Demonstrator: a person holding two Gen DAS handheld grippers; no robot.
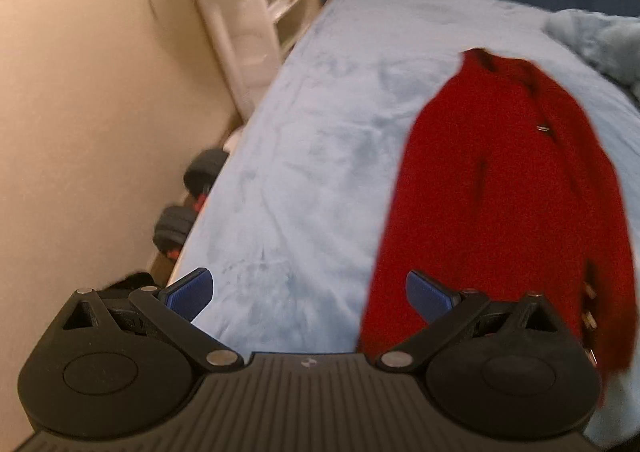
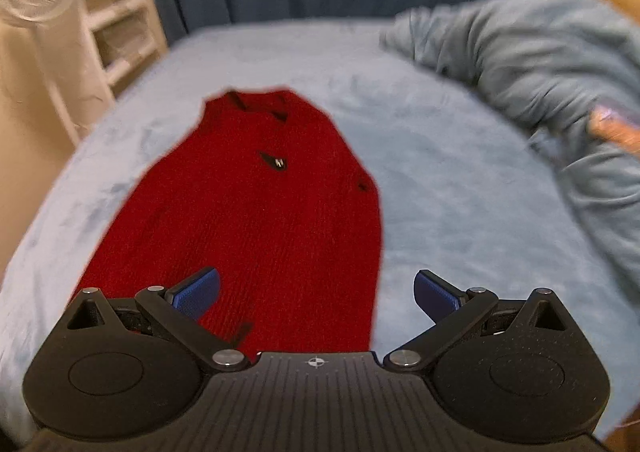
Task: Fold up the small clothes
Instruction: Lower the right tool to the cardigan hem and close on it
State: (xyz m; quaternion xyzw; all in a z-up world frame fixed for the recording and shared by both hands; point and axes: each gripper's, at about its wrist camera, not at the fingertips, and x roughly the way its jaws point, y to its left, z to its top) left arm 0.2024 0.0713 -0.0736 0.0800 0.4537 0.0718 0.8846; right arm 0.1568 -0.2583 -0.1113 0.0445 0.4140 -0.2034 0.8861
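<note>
Red knitwear, a small sweater [image 2: 256,219], lies flat on the pale blue bed cover [image 2: 452,191], its long axis running away from both cameras, collar at the far end and hem nearest the tools. The right gripper [image 2: 316,292] hovers over the hem's right corner, jaws spread wide and empty, one finger above the knit and the other above bare cover. The left gripper [image 1: 308,294] is also wide and empty, and sits off the garment's left edge, so the right looks nearer. Both views are blurred. The hem is cut off behind the tool bodies, and the sleeves cannot be made out. A crumpled blanket [image 2: 540,63] lies to the right.
</note>
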